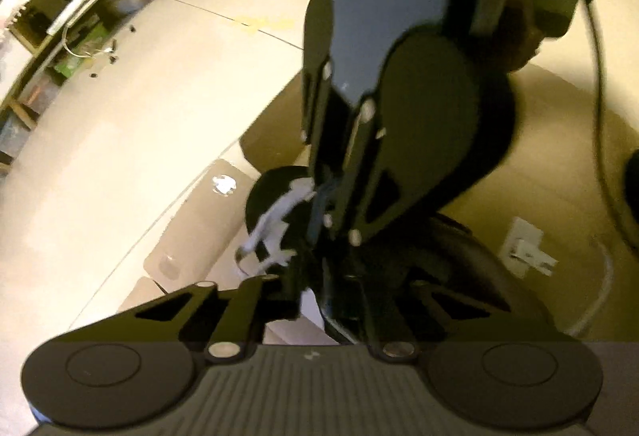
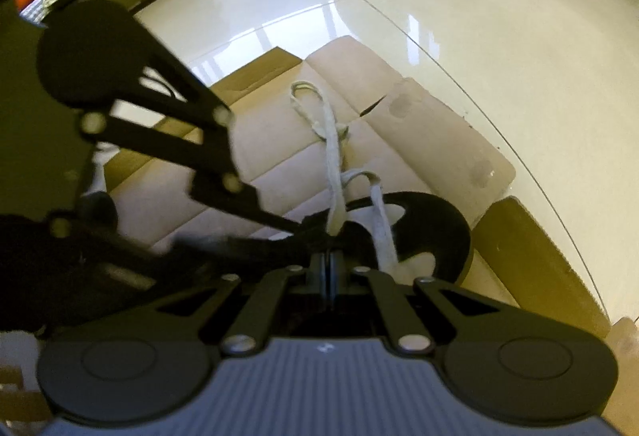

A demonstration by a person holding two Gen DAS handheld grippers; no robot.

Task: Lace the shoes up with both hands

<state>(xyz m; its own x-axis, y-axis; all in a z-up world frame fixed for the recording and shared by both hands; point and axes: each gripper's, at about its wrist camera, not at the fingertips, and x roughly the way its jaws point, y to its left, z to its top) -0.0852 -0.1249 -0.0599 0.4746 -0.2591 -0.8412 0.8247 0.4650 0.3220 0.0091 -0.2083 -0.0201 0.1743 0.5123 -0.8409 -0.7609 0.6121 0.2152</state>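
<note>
Both grippers meet over a black shoe (image 2: 435,220) on flattened cardboard (image 2: 439,140).
The right gripper (image 2: 329,236) has its jaws closed on the white lace (image 2: 333,152); the left gripper (image 2: 307,224) has its jaws closed beside it, their hold unclear.

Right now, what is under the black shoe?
The black shoe sits on flattened beige cardboard laid over the glossy tiled floor. The white lace trails across that cardboard. Whatever lies directly beneath the sole is covered by the shoe and grippers.
</note>
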